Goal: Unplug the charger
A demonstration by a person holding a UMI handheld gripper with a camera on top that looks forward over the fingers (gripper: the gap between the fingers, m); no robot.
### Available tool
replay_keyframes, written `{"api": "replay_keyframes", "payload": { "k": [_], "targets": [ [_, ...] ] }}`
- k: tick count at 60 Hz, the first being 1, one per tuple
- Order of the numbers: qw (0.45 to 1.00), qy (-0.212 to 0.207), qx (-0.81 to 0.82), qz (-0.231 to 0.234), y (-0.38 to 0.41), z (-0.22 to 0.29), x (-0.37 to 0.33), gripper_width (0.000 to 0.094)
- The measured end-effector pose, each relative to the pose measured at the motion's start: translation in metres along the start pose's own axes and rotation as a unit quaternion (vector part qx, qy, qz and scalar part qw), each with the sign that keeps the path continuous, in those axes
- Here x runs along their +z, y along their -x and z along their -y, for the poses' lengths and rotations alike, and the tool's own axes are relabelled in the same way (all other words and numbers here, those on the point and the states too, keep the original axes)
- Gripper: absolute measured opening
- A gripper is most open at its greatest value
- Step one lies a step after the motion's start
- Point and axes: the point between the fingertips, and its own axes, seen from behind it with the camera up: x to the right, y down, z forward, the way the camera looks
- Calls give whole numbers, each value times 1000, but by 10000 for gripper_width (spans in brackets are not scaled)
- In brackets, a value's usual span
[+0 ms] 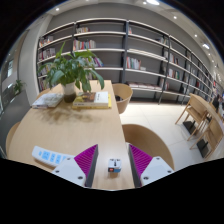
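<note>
You are holding the gripper [112, 163] released over the table [70, 128], its pink pads [86, 158] apart. Something small and white [113, 164], maybe the charger, is sitting between them.

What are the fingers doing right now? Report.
Gripper: fingers open, holding nothing; a small grey object lies between them on the table.
</note>
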Motion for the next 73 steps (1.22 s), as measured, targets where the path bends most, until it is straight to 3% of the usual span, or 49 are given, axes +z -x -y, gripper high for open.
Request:
{"api": "replay_keyframes", "payload": {
  "k": [4, 14, 22, 37, 49, 73],
  "targets": [
    [999, -34, -7, -7, -1, 37, -27, 623],
    [994, -112, -14, -7, 23, 105, -119, 656],
    [990, -142, 1, 5, 54, 100, -181, 654],
    [993, -115, 13, 18, 96, 17, -264, 652],
    [997, -66, -23, 13, 109, -49, -302, 655],
    [998, -36, -28, 44, 149, -102, -320, 656]
  ]
}}
